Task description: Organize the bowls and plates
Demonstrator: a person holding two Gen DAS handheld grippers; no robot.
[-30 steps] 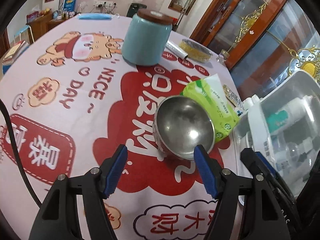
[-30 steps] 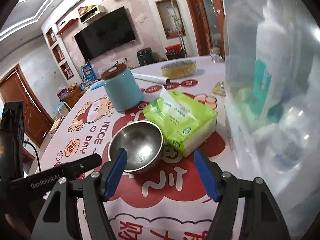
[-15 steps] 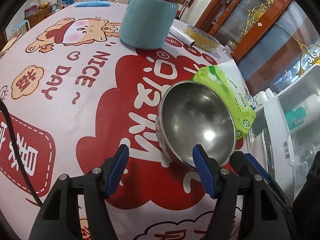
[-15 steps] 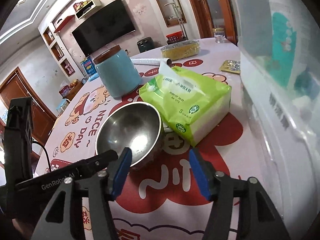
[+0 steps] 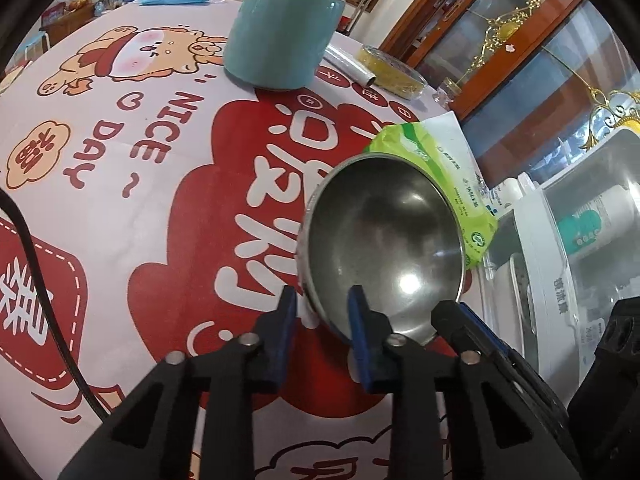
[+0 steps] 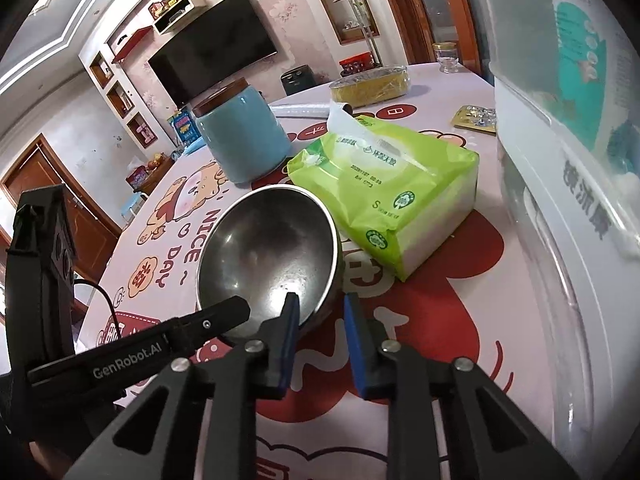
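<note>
While both close, each hand-held gripper, left (image 5: 322,312) and right (image 6: 318,314), straddles the steel bowl's (image 5: 384,236) near rim.

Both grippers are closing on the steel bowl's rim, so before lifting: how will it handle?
The steel bowl looks rigid and thin-walled, so probably light. Its polished surface glints, so the pads may slip on the rim. The left gripper and right gripper are closing on the near rim only, so it may tilt when raised.

"NICE DAY" on tablecloth (image 5: 160,208), "GenRobot.AI" on left gripper (image 6: 256,312), "S" on green tissue pack (image 6: 384,184)
</note>
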